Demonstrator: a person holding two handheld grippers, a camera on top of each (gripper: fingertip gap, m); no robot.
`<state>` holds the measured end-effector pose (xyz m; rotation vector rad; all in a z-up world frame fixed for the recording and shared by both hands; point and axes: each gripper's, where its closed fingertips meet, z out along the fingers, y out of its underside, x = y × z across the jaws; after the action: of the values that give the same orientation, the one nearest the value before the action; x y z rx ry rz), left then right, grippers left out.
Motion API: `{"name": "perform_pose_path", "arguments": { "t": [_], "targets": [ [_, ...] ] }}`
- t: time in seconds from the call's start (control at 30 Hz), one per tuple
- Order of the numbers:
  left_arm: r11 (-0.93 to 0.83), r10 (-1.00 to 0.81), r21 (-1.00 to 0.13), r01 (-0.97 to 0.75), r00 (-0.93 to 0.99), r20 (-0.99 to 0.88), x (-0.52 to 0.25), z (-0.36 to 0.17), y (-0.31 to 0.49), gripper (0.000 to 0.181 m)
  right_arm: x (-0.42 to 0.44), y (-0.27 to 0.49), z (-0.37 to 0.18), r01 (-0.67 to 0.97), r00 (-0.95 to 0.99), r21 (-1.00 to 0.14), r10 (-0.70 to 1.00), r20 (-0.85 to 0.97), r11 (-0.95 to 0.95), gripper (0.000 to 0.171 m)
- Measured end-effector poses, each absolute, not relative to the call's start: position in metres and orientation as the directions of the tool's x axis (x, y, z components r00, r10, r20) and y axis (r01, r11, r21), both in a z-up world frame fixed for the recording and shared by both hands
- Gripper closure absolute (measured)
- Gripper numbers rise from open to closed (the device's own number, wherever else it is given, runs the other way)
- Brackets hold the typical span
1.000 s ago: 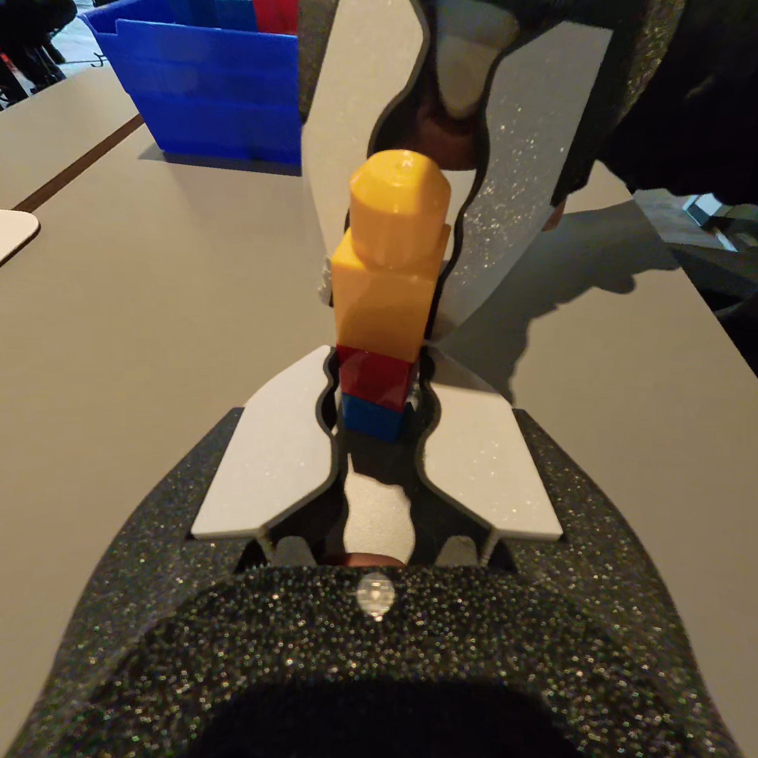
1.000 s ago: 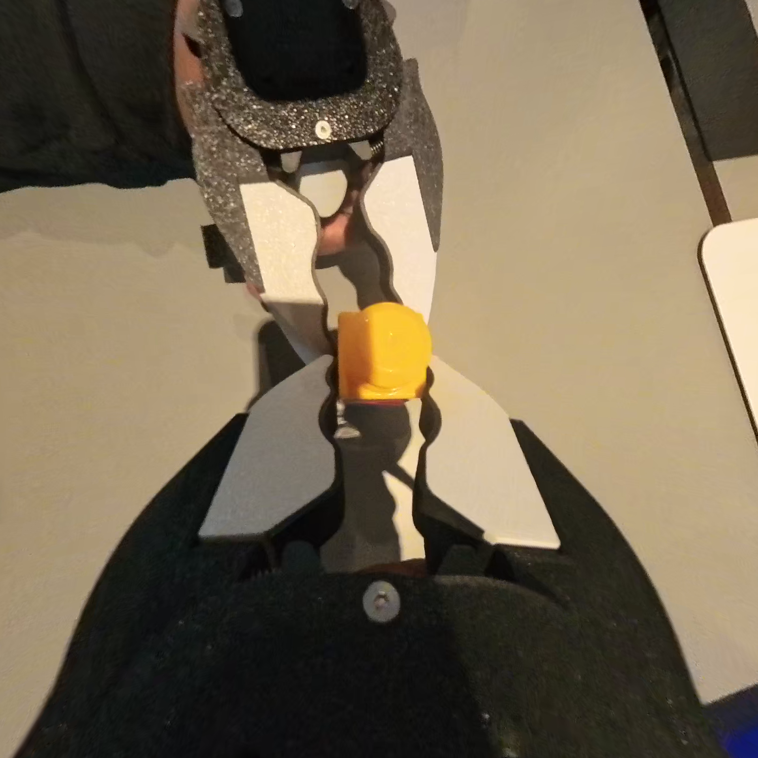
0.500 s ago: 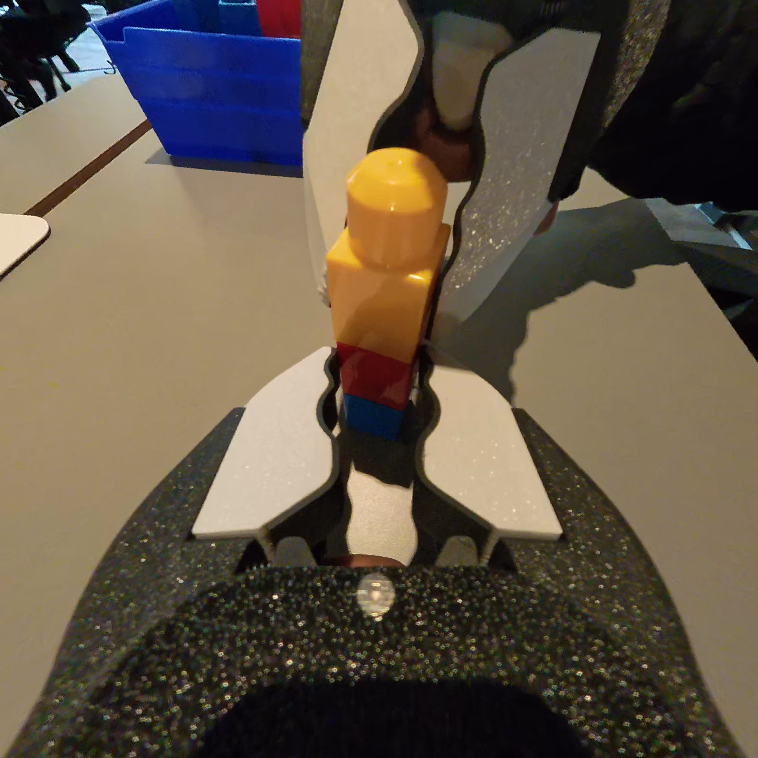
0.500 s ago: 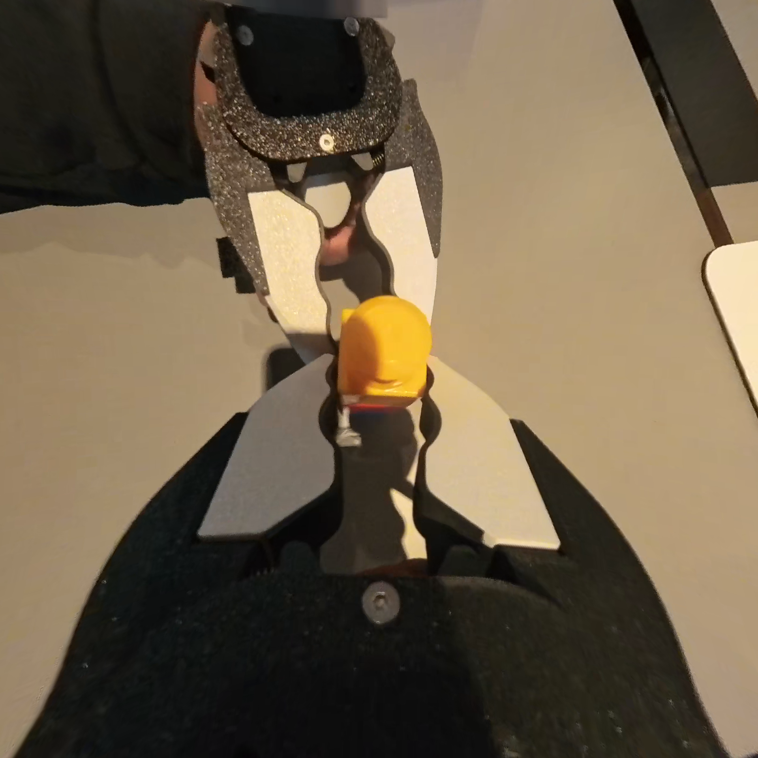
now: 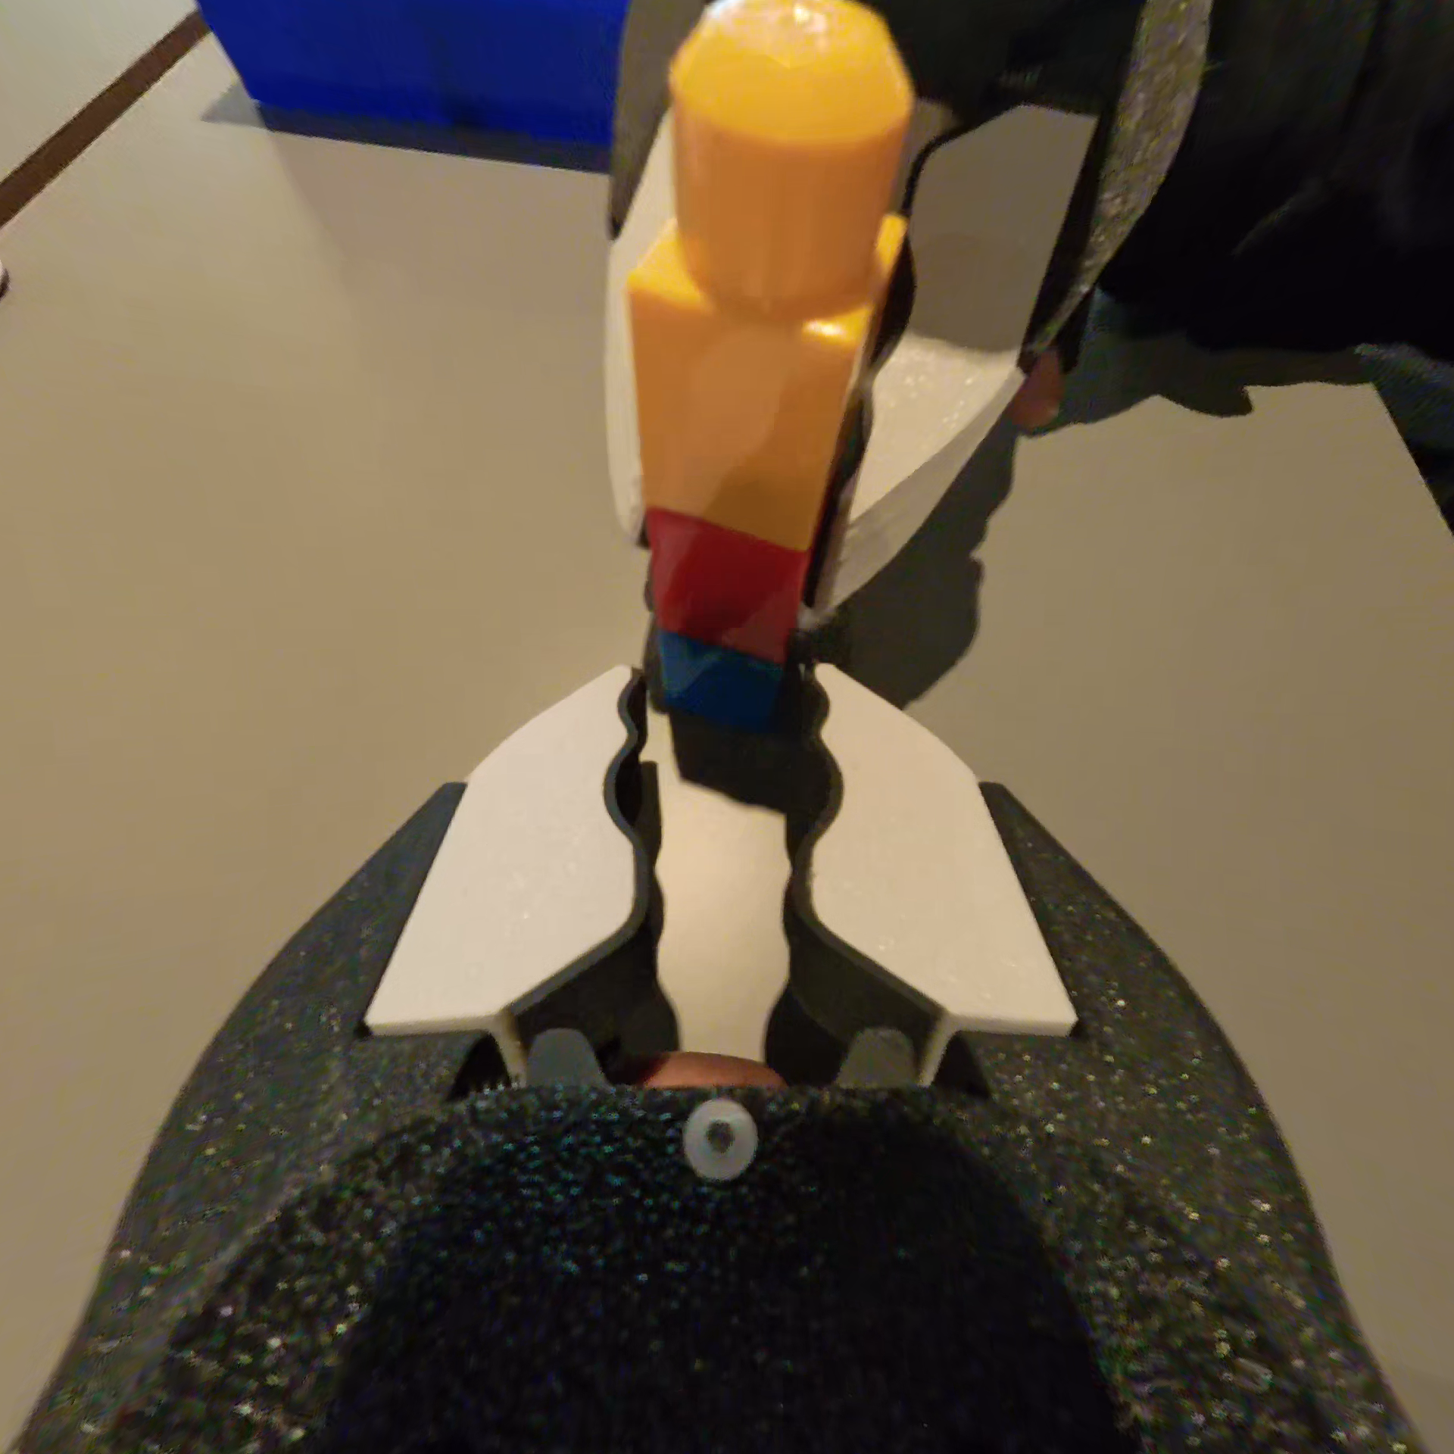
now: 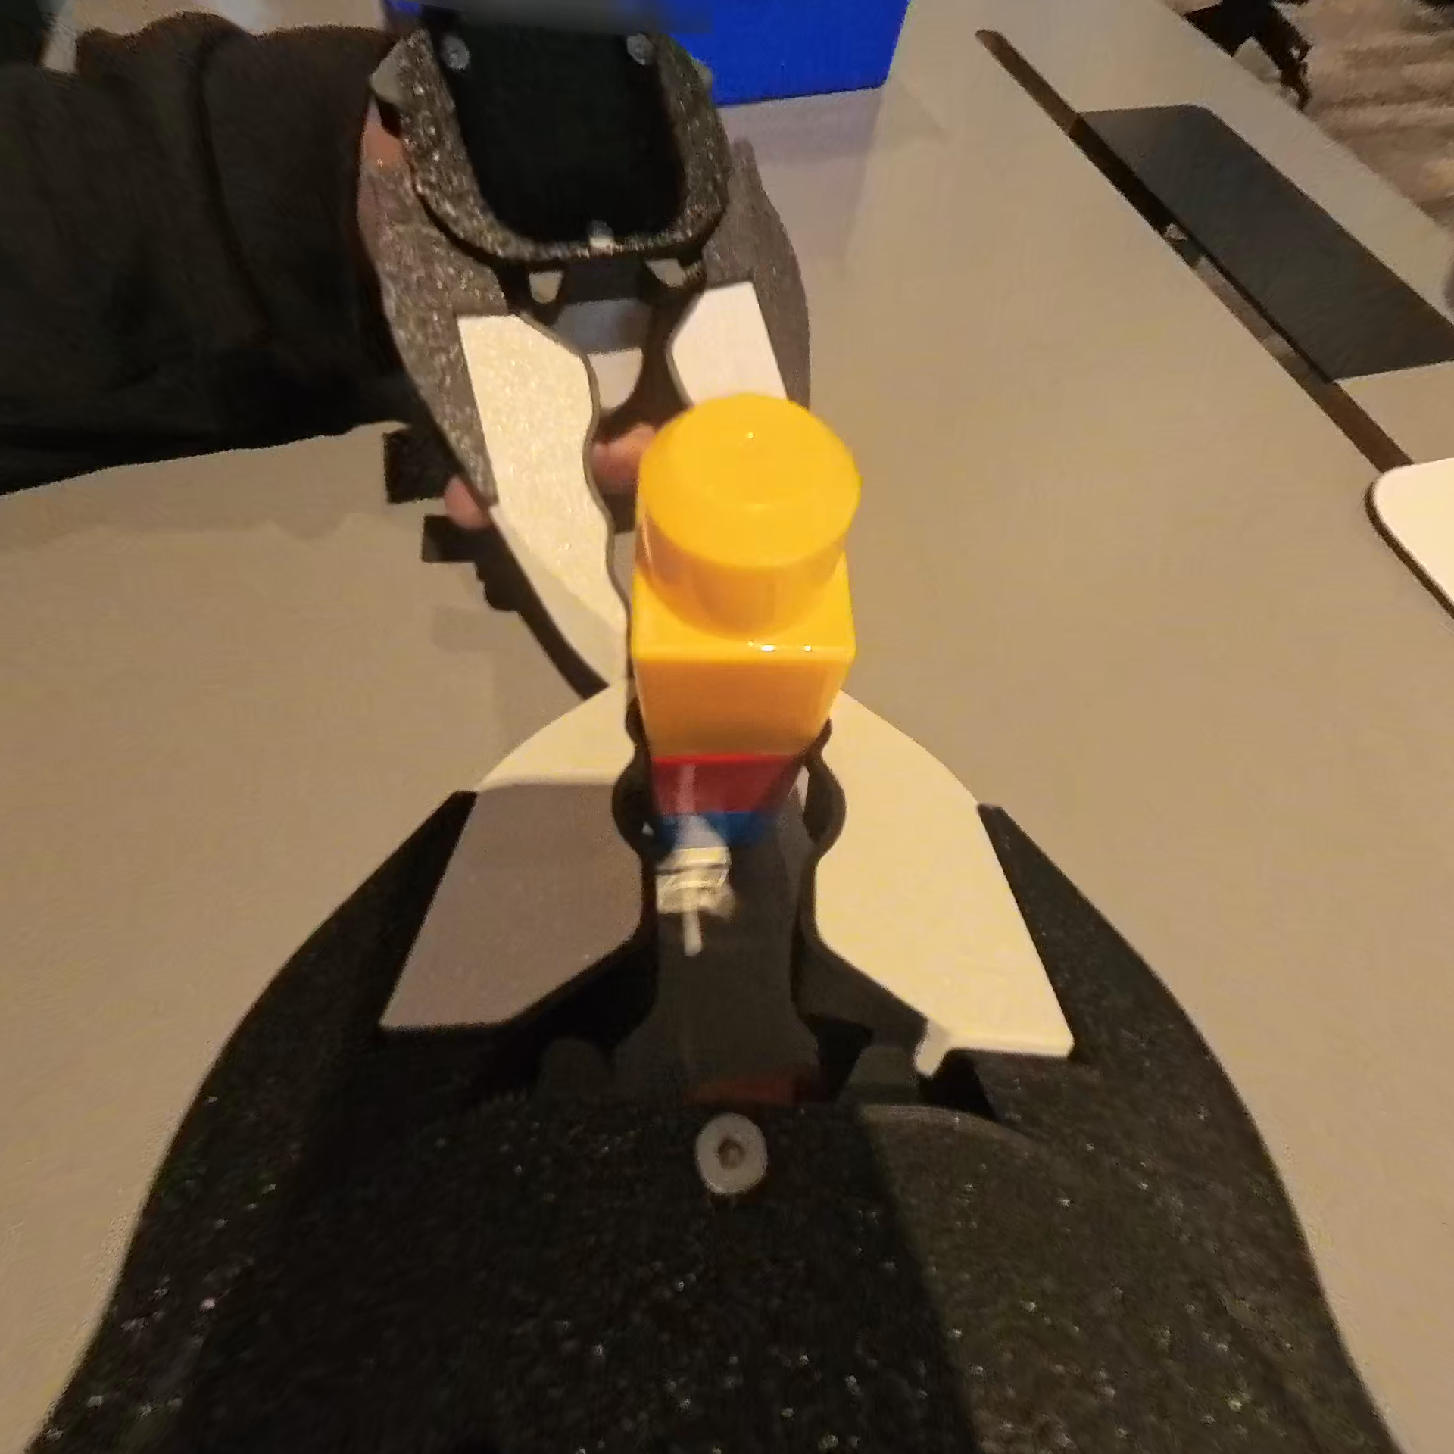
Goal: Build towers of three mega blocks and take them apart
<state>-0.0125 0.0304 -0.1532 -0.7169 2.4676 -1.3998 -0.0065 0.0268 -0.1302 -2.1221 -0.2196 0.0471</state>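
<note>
A tower of three blocks stands tilted between both grippers: a yellow block (image 5: 747,378) on top, a red block (image 5: 724,582) in the middle and a blue block (image 5: 720,680) at the bottom. My left gripper (image 5: 724,684) is shut on the blue block, which sits at its very fingertips. My right gripper (image 6: 728,724) comes from the far side and is shut on the lower part of the yellow block (image 6: 739,661). The red block (image 6: 720,783) and blue block (image 6: 708,826) show below its tips. One finger (image 6: 535,488) of the left gripper shows beyond the tower.
The grey table (image 5: 275,551) runs around the tower. A blue bin (image 5: 425,63) stands at the back, and also shows in the right wrist view (image 6: 795,47). A white board (image 6: 1416,519) lies at the right edge. A dark sleeve (image 6: 181,260) holds the left gripper.
The tower has tilted and slid forward to my left gripper's tips. The right gripper has swung from looking straight down to a slanted view. All three blocks stay joined.
</note>
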Motion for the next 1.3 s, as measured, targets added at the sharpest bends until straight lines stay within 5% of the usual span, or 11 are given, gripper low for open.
{"name": "perform_pose_path", "arguments": {
  "t": [0.13,0.27,0.37,0.47,0.67,0.9,1.1,1.3],
  "targets": [
    [0.36,-0.553,-0.872,-0.331,-0.829,0.086,-0.006,-0.146,0.045,0.145,0.014,0.012,-0.107,0.151,0.988,-0.865,0.06,0.139,-0.479,0.135],
    [0.325,-0.593,-0.87,-0.37,-0.797,0.117,0.0,-0.146,0.054,0.146,0.072,-0.044,-0.034,0.098,0.951,-0.923,-0.24,0.197,-0.371,0.134],
    [0.34,-0.606,-0.855,-0.391,-0.786,0.119,0.002,-0.15,0.055,0.147,0.132,-0.129,0.013,-0.017,0.823,-0.951,-0.544,0.162,-0.309,0.134],
    [0.372,-0.606,-0.839,-0.398,-0.789,0.105,0.002,-0.155,0.053,0.147,0.171,-0.207,-0.003,-0.226,0.71,-0.886,-0.691,0.136,-0.406,0.134],
    [0.418,-0.608,-0.813,-0.406,-0.79,0.082,0.001,-0.163,0.052,0.147,0.193,-0.267,-0.092,-0.473,0.661,-0.574,-0.7,0.27,-0.668,0.134],
    [0.423,-0.617,-0.811,-0.404,-0.784,0.068,0.001,-0.163,0.053,0.148,0.202,-0.268,-0.112,-0.495,0.635,-0.449,-0.662,0.398,-0.744,0.134],
    [0.429,-0.612,-0.809,-0.403,-0.788,0.068,0.0,-0.164,0.052,0.148,0.202,-0.268,-0.106,-0.462,0.586,-0.513,-0.684,0.436,-0.723,0.128],
    [0.414,-0.625,-0.815,-0.405,-0.778,0.068,0.001,-0.163,0.054,0.148,0.186,-0.263,-0.061,-0.262,0.488,-0.74,-0.747,0.452,-0.619,0.13]
  ]
}}
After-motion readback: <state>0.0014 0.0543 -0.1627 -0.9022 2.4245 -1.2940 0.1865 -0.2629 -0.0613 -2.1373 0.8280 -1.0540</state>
